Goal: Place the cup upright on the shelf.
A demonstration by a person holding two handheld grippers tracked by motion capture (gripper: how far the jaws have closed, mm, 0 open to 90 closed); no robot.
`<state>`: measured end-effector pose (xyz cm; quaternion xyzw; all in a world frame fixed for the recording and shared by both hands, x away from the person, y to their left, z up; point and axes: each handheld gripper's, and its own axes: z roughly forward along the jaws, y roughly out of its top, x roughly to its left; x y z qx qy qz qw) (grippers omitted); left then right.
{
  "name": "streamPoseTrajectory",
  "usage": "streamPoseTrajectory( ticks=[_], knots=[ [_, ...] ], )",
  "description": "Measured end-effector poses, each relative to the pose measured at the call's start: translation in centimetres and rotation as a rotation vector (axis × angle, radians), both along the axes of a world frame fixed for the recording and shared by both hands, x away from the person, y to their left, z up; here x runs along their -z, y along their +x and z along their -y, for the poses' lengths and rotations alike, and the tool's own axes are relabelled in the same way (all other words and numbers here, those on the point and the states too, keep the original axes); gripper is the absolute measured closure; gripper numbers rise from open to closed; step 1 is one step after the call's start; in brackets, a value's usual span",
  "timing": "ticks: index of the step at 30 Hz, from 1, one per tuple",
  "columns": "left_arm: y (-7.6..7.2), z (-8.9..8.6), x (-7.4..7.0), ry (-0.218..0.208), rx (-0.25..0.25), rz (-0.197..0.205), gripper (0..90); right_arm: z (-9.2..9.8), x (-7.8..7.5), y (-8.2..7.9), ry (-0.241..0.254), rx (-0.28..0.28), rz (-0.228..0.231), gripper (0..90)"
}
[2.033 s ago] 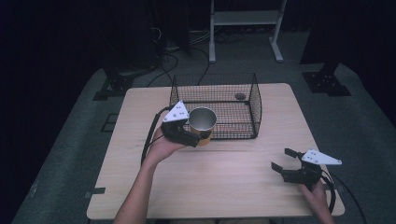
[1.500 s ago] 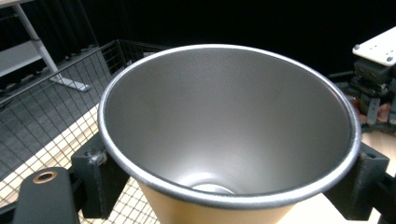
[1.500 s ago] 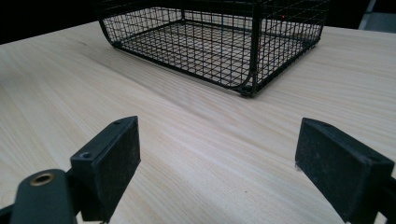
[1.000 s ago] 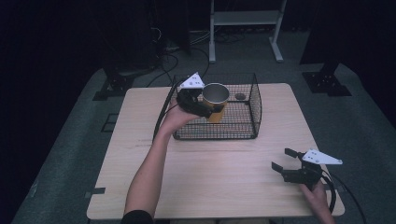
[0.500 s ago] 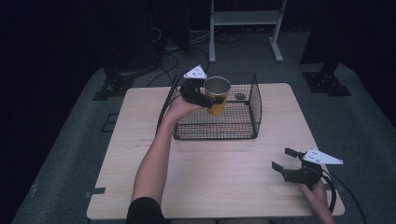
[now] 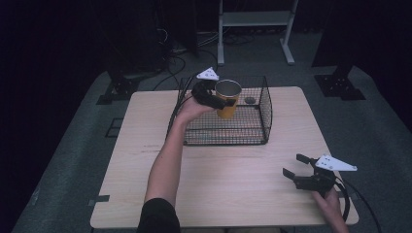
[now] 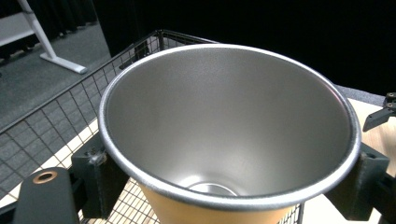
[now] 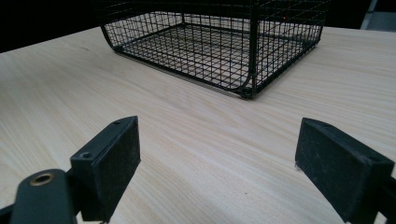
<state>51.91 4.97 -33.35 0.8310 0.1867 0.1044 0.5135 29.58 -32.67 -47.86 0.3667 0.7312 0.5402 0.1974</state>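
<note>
The left tongs (image 6: 219, 100) pinch the yellow metal cup with a silver interior (image 6: 228, 98), held upright above the black wire mesh basket (image 6: 252, 136) on the light wooden tabletop (image 6: 233, 184). The right tongs (image 6: 297, 166) rest spread near the tabletop's right front corner, well apart from the basket.

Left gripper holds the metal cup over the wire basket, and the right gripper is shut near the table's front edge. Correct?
Not quite: the right gripper is open, its fingers wide apart in the right gripper view. The left gripper does hold the metal cup over the wire basket.
</note>
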Motion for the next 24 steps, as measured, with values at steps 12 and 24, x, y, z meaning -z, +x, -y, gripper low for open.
streamPoseTrajectory(
  ticks=[12,24],
  knots=[
    [2.0,1.9,2.3,0.057,-0.007,-0.038,14.3,0.1,0.0,0.0,0.005,-0.005,0.000,13.0],
    [3.2,2.9,4.5,0.078,-0.003,-0.058,14.2,0.1,0.0,0.0,0.012,-0.007,-0.002,13.0]
  ],
)
